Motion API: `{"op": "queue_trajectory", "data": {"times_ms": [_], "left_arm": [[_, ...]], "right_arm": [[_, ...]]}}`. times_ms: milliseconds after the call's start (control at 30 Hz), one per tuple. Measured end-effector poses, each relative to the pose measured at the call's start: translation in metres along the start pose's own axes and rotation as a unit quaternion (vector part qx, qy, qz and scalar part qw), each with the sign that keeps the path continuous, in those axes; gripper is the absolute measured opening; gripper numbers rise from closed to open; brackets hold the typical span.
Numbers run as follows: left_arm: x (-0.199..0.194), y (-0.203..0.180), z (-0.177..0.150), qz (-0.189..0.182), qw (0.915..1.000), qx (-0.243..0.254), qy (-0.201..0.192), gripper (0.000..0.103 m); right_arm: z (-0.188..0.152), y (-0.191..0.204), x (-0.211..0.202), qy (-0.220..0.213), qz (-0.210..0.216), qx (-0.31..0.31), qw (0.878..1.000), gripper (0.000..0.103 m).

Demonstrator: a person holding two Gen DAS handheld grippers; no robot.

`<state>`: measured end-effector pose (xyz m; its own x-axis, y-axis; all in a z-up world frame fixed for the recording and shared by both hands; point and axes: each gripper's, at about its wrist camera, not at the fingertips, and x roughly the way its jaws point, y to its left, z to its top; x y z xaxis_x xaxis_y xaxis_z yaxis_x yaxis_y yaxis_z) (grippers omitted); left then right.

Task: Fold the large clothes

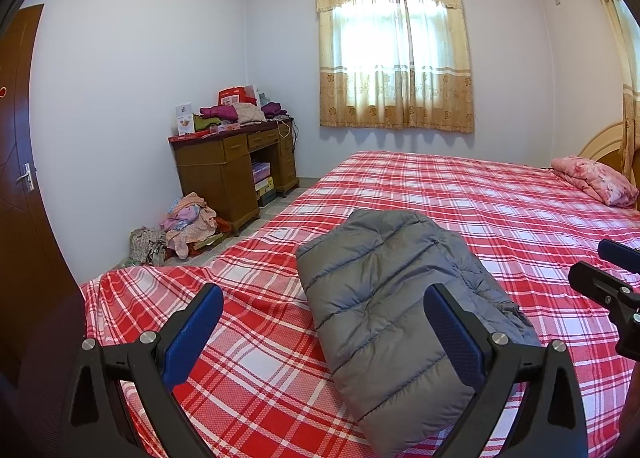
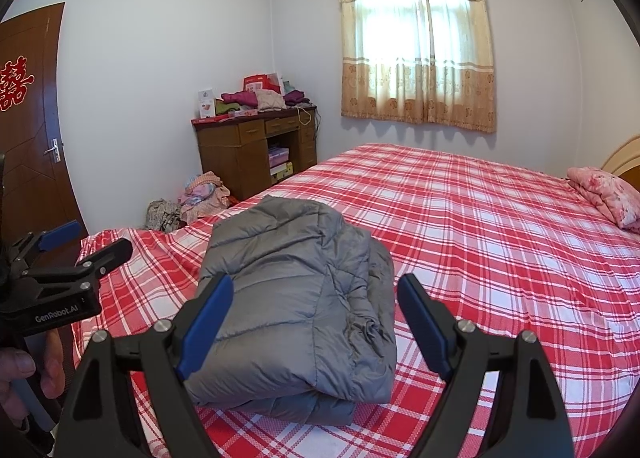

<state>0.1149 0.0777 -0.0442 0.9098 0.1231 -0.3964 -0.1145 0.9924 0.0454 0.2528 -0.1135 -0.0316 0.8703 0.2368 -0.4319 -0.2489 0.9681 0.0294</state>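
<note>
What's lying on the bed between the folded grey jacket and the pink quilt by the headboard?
Nothing: only bare red plaid sheet runs from the grey jacket to the pink quilt. Both wrist views show that stretch.

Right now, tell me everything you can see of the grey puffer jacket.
The grey puffer jacket is quilted in stitched horizontal bands and looks like soft, padded, slightly shiny fabric. It lies folded into a thick, roughly rectangular bundle, layers stacked, loose edges bunched along its right side. It rests on the red plaid bedsheet near the bed's foot; neither gripper touches it.
</note>
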Motion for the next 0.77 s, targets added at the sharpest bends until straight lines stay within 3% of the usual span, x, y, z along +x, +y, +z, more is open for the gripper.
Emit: {"op": "queue_trajectory", "data": {"times_ms": [767], "left_arm": [[0.0076,-0.0019,-0.0043,0.023,0.9996,0.016,0.009,0.101]], "right_arm": [[-0.0072,0.0011,0.0043,0.01,0.004,0.003,1.0,0.086]]}}
